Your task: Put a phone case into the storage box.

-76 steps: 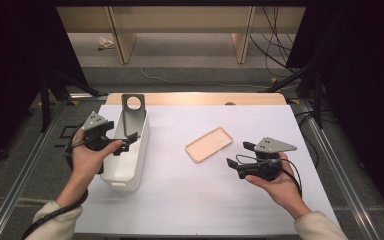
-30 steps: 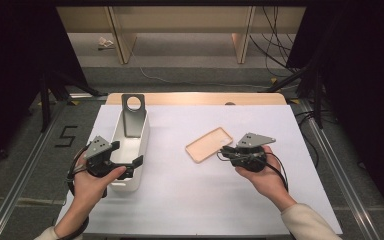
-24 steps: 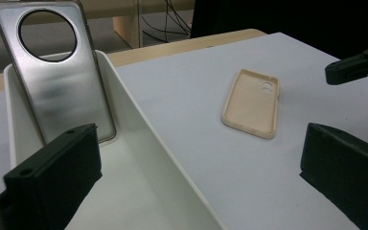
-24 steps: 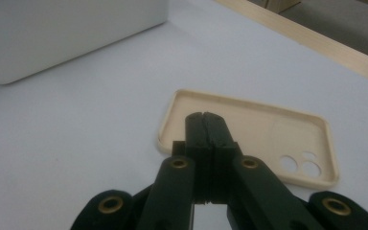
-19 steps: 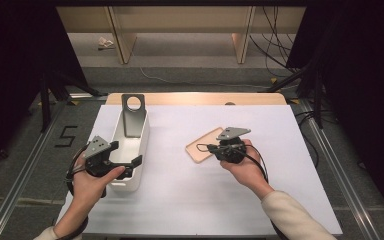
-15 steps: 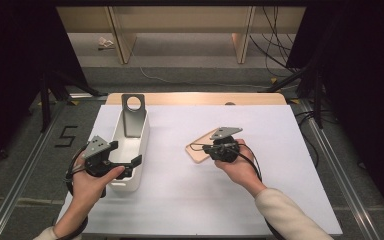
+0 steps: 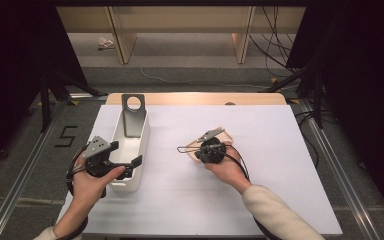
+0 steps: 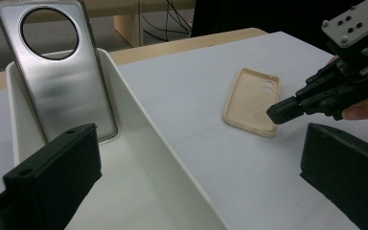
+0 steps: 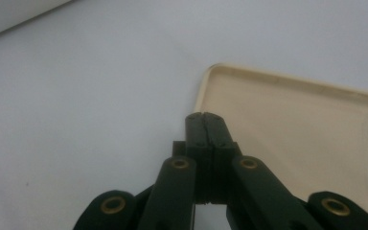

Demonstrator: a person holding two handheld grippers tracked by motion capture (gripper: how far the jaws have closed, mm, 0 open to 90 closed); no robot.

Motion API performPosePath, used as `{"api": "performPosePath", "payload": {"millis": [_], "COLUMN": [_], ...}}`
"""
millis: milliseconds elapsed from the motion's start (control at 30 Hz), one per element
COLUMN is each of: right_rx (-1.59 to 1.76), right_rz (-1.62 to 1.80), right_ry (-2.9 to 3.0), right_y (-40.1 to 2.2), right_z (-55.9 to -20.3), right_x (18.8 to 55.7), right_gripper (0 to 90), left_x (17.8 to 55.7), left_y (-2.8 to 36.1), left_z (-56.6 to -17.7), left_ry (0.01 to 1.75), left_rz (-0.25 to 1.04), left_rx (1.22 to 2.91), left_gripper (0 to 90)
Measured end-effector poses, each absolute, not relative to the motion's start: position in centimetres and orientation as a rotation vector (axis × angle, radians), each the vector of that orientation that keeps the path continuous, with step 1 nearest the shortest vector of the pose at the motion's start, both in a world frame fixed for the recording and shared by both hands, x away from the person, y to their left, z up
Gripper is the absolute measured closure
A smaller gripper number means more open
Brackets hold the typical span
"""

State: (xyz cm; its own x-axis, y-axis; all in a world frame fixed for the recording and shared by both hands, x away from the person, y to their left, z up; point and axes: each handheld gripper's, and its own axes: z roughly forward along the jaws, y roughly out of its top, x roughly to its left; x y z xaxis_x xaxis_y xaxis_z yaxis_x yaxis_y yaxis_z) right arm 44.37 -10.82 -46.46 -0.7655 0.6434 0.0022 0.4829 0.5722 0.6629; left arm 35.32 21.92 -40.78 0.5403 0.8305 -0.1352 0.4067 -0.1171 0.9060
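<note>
High view: right gripper (image 7: pixel 198 148), jaws clenched empty, has moved left onto the beige phone case (image 8: pixel 252 100) since earlier. Left gripper (image 7: pixel 130 167), released, straddles the white bin (image 7: pixel 141 145) wall; a grey case (image 8: pixel 60 62) leans inside.

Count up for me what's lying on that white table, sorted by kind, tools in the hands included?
Phone cases: 2, a beige one flat on the table and a silver one leaning upright in the bin
White bins: 1
Hand-held grippers: 2, the left hand-held gripper and the right hand-held gripper
Total: 5
</note>
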Motion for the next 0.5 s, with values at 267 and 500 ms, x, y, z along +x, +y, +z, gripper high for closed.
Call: {"api": "performPosePath", "payload": {"millis": [267, 500], "right_rx": [0.953, 0.951], "right_rz": [0.938, 0.916], "right_ry": [2.594, 2.608], "right_y": [-10.4, -10.37], "right_z": [-47.05, -47.17], "right_x": [44.56, 44.68], "right_gripper": [90.0, 90.0], "left_x": [35.33, 35.33], "left_y": [21.96, 21.88], "left_z": [-40.8, -40.87], "left_ry": [1.041, 1.04], "left_rz": [0.506, 0.504], "left_rx": [1.731, 1.734], "left_gripper": [0.0, 0.0]}}
